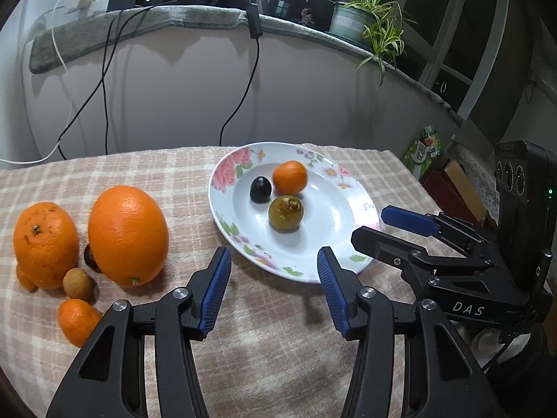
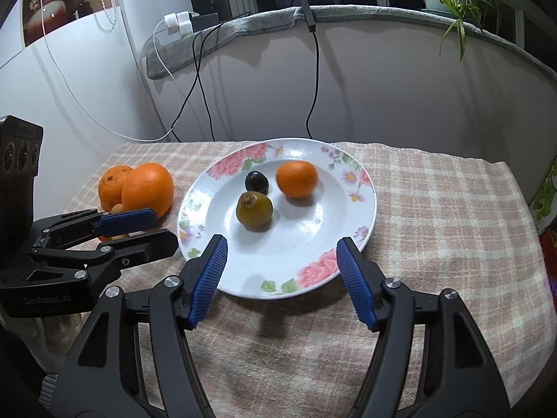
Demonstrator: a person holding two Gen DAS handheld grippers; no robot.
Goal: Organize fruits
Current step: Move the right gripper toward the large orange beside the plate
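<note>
1. Both tongs are released and grasp nothing: the left gripper [image 1: 274, 291] and the right gripper [image 2: 282, 284] hang spread over the checked beige tablecloth [image 2: 435, 216], each just before the near rim of the white floral-rimmed plate [image 2: 278, 268].
2. On the plate lie a small orange mandarin [image 2: 297, 178], a dark round plum-like fruit [image 2: 256, 182] and an olive-brown fruit [image 2: 254, 210].
3. Left of the plate sit two large oranges [image 1: 128, 235], a small tan fruit [image 1: 78, 283] and a small mandarin [image 1: 77, 321], bunched and touching.
4. Risk, as I judge it: pulling one fruit from the cluster may roll its neighbours, and round fruit dropped onto the shallow plate may knock the others.
</note>
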